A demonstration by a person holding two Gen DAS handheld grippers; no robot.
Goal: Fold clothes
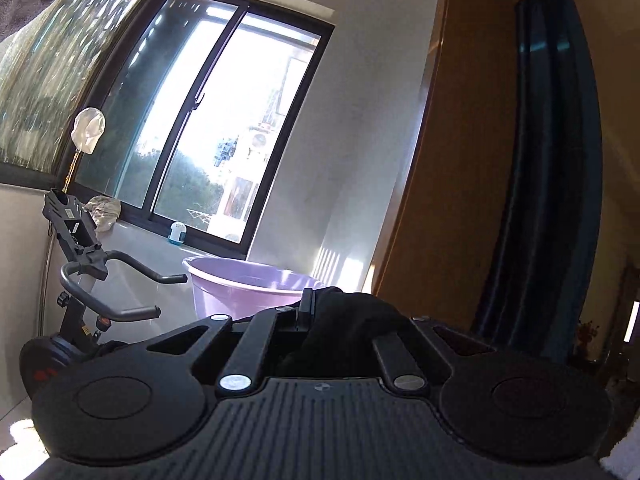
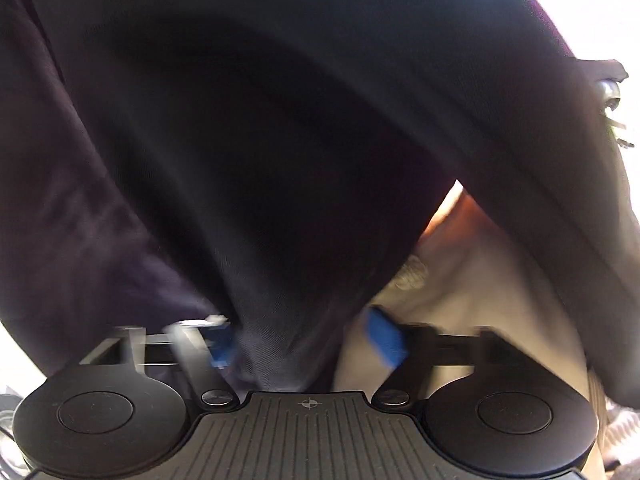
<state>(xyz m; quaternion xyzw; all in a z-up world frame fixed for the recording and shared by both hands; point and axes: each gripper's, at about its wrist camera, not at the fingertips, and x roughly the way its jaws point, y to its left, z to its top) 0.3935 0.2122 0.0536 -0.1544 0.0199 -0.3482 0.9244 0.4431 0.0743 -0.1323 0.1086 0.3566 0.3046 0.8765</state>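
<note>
A black garment point(image 2: 248, 128) fills most of the right wrist view, hanging close in front of the camera in large folds. My right gripper point(image 2: 308, 340) has its blue-padded fingers point(image 2: 386, 336) apart with a fold of the garment running down between them; the view is blurred. In the left wrist view my left gripper point(image 1: 320, 312) is raised and shut on a bunch of the black garment point(image 1: 348, 320), which drapes over the right finger.
A purple plastic basin point(image 1: 248, 288) stands by the window wall. An exercise bike point(image 1: 92, 280) stands at the left. A sliding window point(image 1: 224, 128), a wooden door point(image 1: 452, 160) and a dark blue curtain point(image 1: 552, 184) lie ahead. A beige surface point(image 2: 460, 280) shows below the garment.
</note>
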